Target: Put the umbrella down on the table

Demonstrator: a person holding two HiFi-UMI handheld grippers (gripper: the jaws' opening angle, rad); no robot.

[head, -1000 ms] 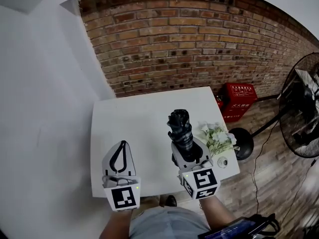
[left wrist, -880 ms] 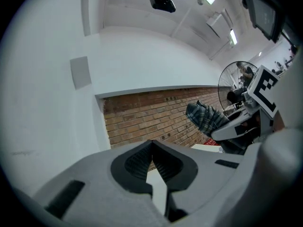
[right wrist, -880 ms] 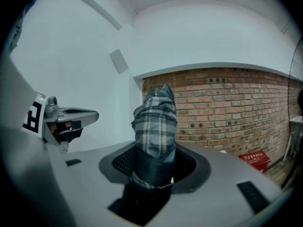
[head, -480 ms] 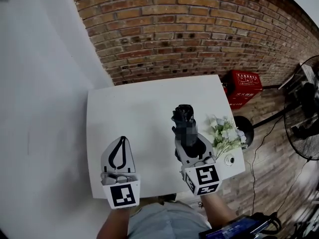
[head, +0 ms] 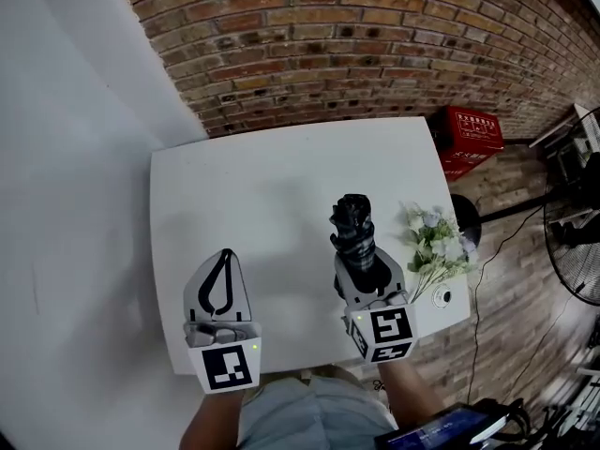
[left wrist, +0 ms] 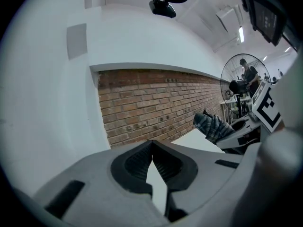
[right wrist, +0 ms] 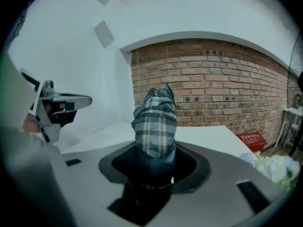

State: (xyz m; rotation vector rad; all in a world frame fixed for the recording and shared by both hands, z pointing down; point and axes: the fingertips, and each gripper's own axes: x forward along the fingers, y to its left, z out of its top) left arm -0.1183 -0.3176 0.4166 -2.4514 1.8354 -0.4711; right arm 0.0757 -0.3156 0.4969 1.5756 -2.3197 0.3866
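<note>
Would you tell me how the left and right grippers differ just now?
The left gripper is shut on nothing, jaws tip to tip; the right gripper is shut on the plaid umbrella. The right gripper sits nearer the flowers than the left gripper. Both hover over the white table.

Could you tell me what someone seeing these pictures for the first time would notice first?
The plaid folded umbrella stands out first, clamped in the right gripper over the white table. Next come the white flowers at the table's right edge and the red brick wall behind; the left gripper is shut and empty.
</note>
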